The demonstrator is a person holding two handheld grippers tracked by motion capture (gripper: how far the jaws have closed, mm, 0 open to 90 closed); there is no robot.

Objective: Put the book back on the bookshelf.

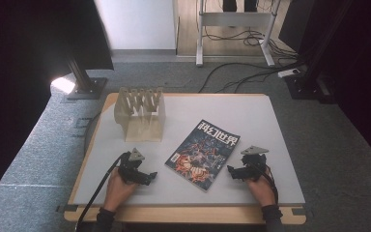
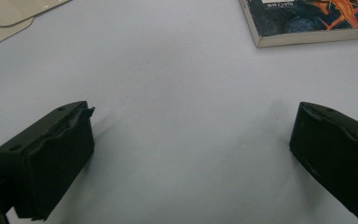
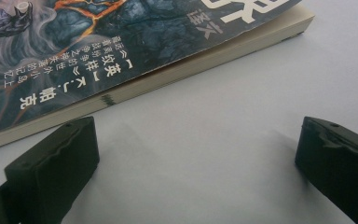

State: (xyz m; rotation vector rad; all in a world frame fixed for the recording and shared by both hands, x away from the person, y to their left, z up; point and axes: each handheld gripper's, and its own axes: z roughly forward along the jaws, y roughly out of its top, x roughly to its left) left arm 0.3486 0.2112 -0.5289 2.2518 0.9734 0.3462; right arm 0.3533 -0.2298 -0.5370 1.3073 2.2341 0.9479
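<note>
Bare table (image 1: 251, 108) lay open behind magazine (image 1: 203, 153) and along near edge. Slotted wooden rack (image 1: 140, 114) blocked far-left corner. Left gripper (image 1: 150, 177), jaws wide apart, empty, faced bare surface; magazine corner (image 2: 307, 28) lay well ahead to one side, rack base (image 2: 9, 16) at other side. Right gripper (image 1: 230, 171), jaws wide, empty, had magazine edge (image 3: 186, 74) just ahead of one jaw, clear table ahead of other.
</note>
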